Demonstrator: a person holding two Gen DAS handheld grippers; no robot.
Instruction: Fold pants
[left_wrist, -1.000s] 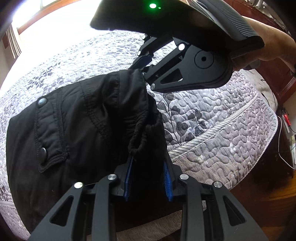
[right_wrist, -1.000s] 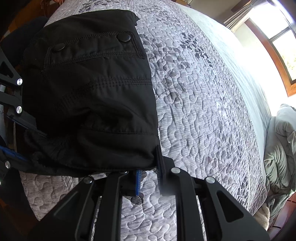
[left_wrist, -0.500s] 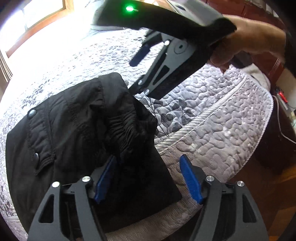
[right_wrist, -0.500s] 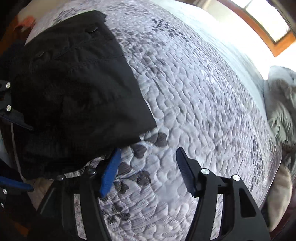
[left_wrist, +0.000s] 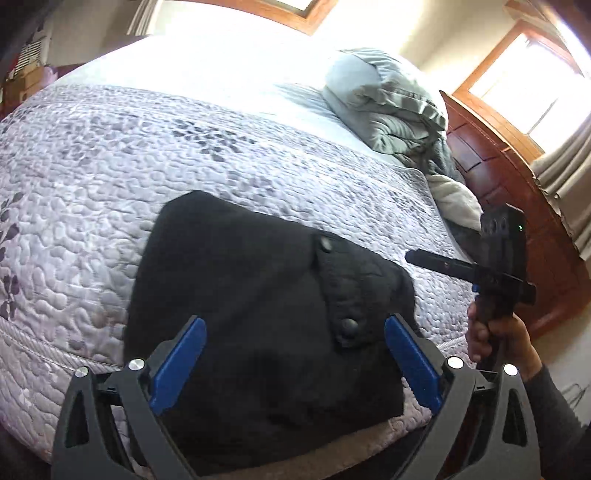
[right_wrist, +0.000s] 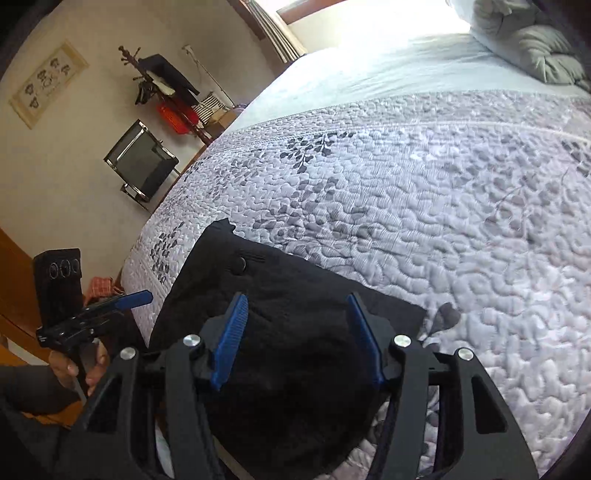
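black pants (left_wrist: 266, 317) lie folded below my left gripper (left_wrist: 293, 362) and right gripper (right_wrist: 299, 339), jaws just spread apart to drop them.

— What is seen of the room?
— A wide bed (left_wrist: 110, 192) is covered by a pale quilted spread with grey leaf prints; a crumpled grey-green duvet (left_wrist: 388, 107) is heaped at its head.
— And around it?
— Bright wood-framed windows (left_wrist: 524, 59), a reddish wooden dresser (left_wrist: 491, 173), a cream wall with a framed picture (right_wrist: 48, 83) and a black chair (right_wrist: 142, 162).
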